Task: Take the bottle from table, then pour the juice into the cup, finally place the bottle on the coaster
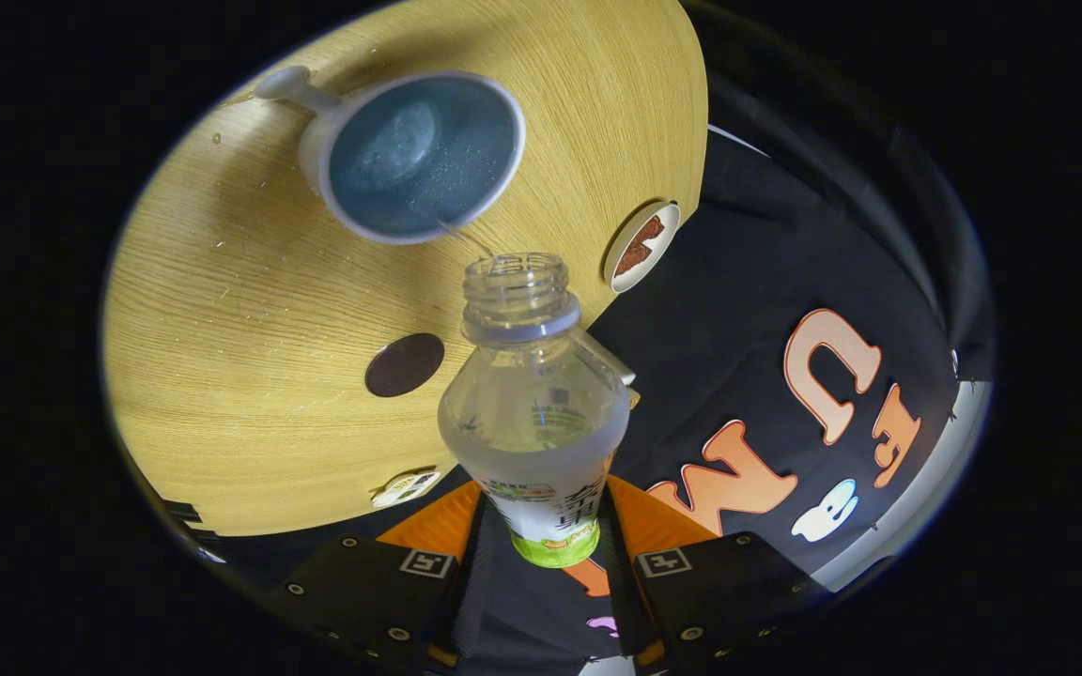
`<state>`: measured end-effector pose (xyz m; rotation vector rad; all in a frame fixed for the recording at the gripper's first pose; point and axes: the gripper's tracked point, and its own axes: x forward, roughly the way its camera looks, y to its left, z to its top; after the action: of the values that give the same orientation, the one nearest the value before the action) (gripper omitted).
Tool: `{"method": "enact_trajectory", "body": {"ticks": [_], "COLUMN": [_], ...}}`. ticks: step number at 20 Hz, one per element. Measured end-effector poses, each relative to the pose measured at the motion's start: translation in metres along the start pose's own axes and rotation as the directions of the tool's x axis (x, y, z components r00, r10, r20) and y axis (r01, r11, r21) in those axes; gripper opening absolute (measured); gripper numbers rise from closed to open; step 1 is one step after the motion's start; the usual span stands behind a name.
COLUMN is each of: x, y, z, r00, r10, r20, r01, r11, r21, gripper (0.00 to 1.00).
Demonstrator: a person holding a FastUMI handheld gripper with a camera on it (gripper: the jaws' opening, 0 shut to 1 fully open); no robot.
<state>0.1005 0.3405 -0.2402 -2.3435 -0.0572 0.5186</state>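
Both fingers of the gripper [546,549] press on the labelled lower body of the bottle [536,413], one on each flank, so the grasp is clenched on the bottle. With the bottle taken as the centre of a clock face, the fingers enter from 6 o'clock and the bottle runs toward 12 o'clock, ending in an uncapped threaded neck [516,286].

Tool and bottle are tipped over so that the whole scene appears rolled: the round wooden table [250,310] fills the side from 9 to 12 o'clock, and the booth's dark cloth wall lies from 1 to 5 o'clock. A pale liquid gathers in the lower shoulder of the clear bottle.

At about 11 o'clock from the neck, just beyond the mouth, stands the cup [414,155], white outside and blue inside, with a handle [287,84] pointing farther toward 10 o'clock. A thin thread of liquid seems to run from the bottle's mouth toward the cup's near rim; whether it reaches the cup cannot be told.

A dark round coaster [404,364] lies on the table at 9 o'clock from the bottle's shoulder, near but apart from it. A second round coaster with a white border [641,246] sits at the table's edge, at 2 o'clock from the neck. A small pale disc [405,486] rests at the table's rim at 8 o'clock, near the left finger.
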Motion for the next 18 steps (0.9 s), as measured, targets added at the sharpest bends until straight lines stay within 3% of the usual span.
{"method": "enact_trajectory", "body": {"ticks": [18], "x": [-0.006], "y": [-0.0095], "z": [0.0026], "r00": [1.0], "r10": [-0.005], "r20": [0.016], "r01": [0.005], "r11": [1.0], "r21": [0.024], "gripper": [0.56]}}
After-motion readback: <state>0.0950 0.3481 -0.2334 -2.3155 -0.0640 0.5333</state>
